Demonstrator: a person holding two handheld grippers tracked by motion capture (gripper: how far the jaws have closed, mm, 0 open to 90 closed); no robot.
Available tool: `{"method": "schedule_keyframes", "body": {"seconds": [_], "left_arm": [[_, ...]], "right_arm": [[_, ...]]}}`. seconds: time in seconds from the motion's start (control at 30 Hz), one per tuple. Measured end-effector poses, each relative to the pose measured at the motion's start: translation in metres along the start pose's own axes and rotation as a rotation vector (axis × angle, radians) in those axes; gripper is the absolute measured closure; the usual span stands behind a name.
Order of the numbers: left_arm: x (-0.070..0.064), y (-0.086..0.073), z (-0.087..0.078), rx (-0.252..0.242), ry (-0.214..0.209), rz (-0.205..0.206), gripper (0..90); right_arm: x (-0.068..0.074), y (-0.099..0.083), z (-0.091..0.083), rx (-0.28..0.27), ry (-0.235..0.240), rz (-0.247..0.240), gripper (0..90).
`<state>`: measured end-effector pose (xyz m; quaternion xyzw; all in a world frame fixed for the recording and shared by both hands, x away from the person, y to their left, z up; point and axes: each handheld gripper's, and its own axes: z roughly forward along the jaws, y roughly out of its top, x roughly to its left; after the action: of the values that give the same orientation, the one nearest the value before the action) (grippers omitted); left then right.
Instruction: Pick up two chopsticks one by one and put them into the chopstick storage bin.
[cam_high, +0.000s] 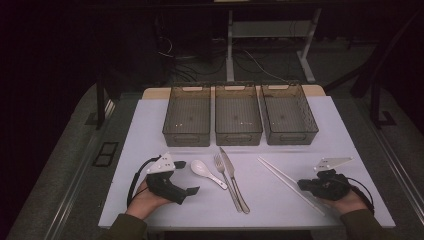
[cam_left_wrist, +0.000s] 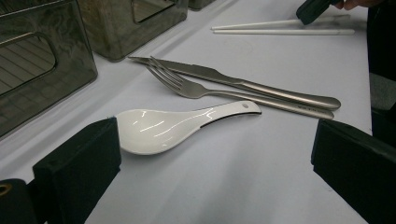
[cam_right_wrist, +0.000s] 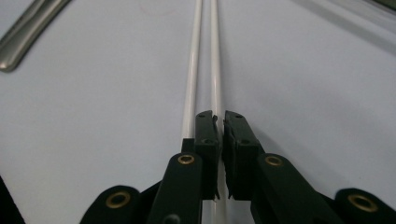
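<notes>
Pair of thin white plastic chopsticks (cam_right_wrist: 201, 56) lies side by side on the desk (cam_high: 150, 200), right of centre, running diagonally toward the person. Right hand-held gripper (cam_right_wrist: 219, 122) sits over their near end, jaws nearly together with one stick in the slit between them; can't tell if the pads actually bite it. The other stick runs just outside the left jaw.

Left hand-held gripper (cam_high: 185, 176) rests on the desk, jaws wide apart, holding nothing. White ceramic soup spoon (cam_left_wrist: 173, 126) lies just ahead of it, bowl close to one jaw. Steel fork (cam_left_wrist: 205, 88) and steel table knife (cam_left_wrist: 233, 81) lie touching, just beyond the spoon.

Three smoky transparent plastic bins (cam_high: 238, 117) stand in a row at the far side, all look empty.

Risks:
- Lift likely takes one stick only; second is outside the jaws and stays behind.
- Grip at the very end of a long thin stick: it may pivot or droop.
- Smooth round stick may slip or roll out.
</notes>
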<state>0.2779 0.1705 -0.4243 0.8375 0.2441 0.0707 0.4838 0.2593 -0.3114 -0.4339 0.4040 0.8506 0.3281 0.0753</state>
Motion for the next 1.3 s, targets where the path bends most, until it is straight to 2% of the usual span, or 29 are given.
{"method": "schedule_keyframes", "body": {"seconds": [0.17,0.2,0.27,0.37,0.77,1.0,1.3], "left_arm": [[0.000,0.000,-0.001,-0.010,0.006,-0.005,0.0],[0.000,0.000,-0.001,-0.012,0.007,-0.007,0.0],[0.000,0.000,-0.001,-0.011,0.008,-0.008,0.0],[0.000,0.000,-0.002,-0.013,0.007,-0.009,0.0],[0.002,0.000,-0.003,-0.030,0.010,-0.029,0.0],[0.004,0.000,-0.004,-0.043,0.013,-0.035,0.0],[0.004,-0.001,-0.005,-0.052,0.018,-0.039,0.0]], "right_arm": [[-0.002,0.001,-0.005,-0.032,0.008,-0.001,84.3],[-0.001,0.002,-0.006,-0.035,0.012,0.020,84.4],[-0.003,0.002,-0.008,-0.059,0.020,0.008,84.3],[-0.003,0.002,-0.014,-0.082,0.022,0.019,84.3],[-0.004,0.010,-0.023,-0.133,0.033,0.015,84.3],[-0.002,0.023,-0.024,-0.157,0.040,0.003,84.2],[0.000,0.048,-0.024,-0.183,0.048,-0.024,84.3]]}}
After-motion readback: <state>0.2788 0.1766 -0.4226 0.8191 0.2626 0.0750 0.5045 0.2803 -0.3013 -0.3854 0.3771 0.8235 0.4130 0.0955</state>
